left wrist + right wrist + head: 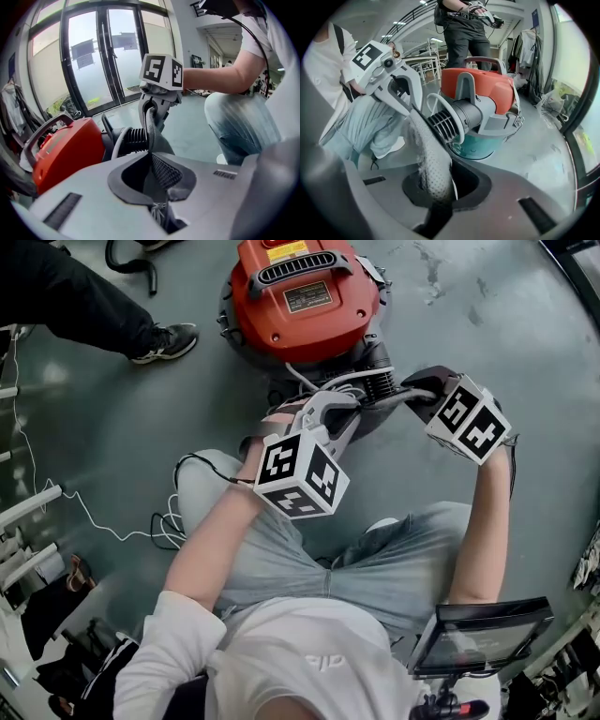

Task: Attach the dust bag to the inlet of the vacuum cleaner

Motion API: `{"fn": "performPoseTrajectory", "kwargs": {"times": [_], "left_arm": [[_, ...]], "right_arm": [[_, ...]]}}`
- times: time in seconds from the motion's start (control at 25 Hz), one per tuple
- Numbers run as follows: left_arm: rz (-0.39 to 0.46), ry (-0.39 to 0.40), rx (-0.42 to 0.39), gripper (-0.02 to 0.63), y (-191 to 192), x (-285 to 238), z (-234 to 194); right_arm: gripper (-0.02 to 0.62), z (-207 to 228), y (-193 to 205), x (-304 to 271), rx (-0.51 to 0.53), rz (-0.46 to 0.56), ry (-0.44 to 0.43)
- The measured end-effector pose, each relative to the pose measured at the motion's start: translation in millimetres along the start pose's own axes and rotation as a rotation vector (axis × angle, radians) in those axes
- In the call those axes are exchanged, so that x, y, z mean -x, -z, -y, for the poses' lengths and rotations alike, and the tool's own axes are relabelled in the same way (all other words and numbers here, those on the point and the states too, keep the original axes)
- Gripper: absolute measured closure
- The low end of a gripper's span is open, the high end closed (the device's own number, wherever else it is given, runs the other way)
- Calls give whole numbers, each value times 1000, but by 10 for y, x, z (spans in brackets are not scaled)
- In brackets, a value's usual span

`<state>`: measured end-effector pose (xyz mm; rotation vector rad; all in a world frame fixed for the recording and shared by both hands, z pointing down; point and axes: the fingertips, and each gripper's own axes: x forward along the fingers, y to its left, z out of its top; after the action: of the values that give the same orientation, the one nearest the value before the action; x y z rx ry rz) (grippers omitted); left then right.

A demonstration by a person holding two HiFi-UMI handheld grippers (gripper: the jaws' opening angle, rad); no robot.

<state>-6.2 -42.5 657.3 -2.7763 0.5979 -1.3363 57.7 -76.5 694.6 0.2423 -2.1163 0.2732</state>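
Dust bag (433, 161) stretches as a grey band between your grippers, just in front of the ribbed inlet (449, 121) of the vacuum cleaner (305, 296). Its long axis runs gripper to gripper across the inlet, and which way its mouth faces cannot be told. Your left gripper (408, 108) and right gripper (152, 115) each pinch its fabric, nearly closed; you seem to be lining up, so next spread the mouth over the inlet's rim.

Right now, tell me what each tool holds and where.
The left tool and right tool each pinch an opposite end of the grey dust bag.
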Motion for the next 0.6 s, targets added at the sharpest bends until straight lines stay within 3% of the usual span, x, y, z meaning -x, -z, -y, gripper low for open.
{"fn": "performPoseTrajectory", "kwargs": {"times": [0.2, 0.36, 0.6], "left_arm": [[-55, -29, -78, 581, -41, 162, -124], [-72, -56, -96, 581, -66, 115, -180], [-70, -19, -13, 584, 39, -3, 9]], "right_arm": [[561, -39, -10, 21, -25, 25, 6], [561, -77, 65, -47, -67, 25, -61], [561, 59, -37, 46, 102, -106, -4]]}}
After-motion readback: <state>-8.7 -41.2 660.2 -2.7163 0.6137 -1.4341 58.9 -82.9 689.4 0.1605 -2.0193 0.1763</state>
